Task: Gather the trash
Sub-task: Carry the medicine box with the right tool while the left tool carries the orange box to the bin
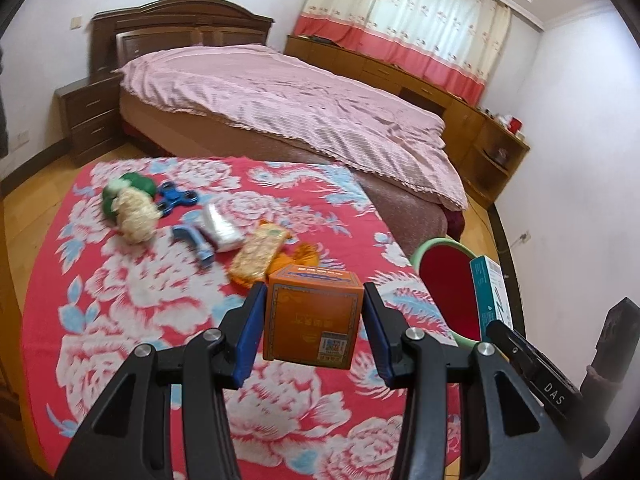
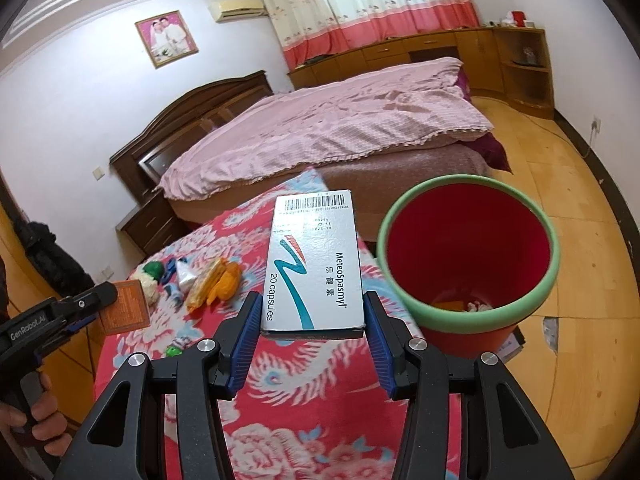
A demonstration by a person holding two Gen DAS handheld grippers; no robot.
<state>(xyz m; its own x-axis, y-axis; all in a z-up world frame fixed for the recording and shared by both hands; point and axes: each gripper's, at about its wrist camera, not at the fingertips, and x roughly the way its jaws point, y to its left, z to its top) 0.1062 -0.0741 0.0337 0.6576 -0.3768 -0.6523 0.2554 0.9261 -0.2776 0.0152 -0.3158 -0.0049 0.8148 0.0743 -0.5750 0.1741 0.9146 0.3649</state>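
While the left tool [image 1: 314, 320] is clamping an orange box [image 1: 312, 316] above the tabletop [image 1: 120, 320], the right tool [image 2: 308, 320] is gripping a white box [image 2: 314, 264] left of the bin [image 2: 468, 316].

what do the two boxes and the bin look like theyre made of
Orange box: likely thin printed cardboard, with sharp folded edges and a sticker. White box: glossy printed card, with barcode and crisp corners. Bin: probably moulded plastic, smooth red wall and thick green rim.
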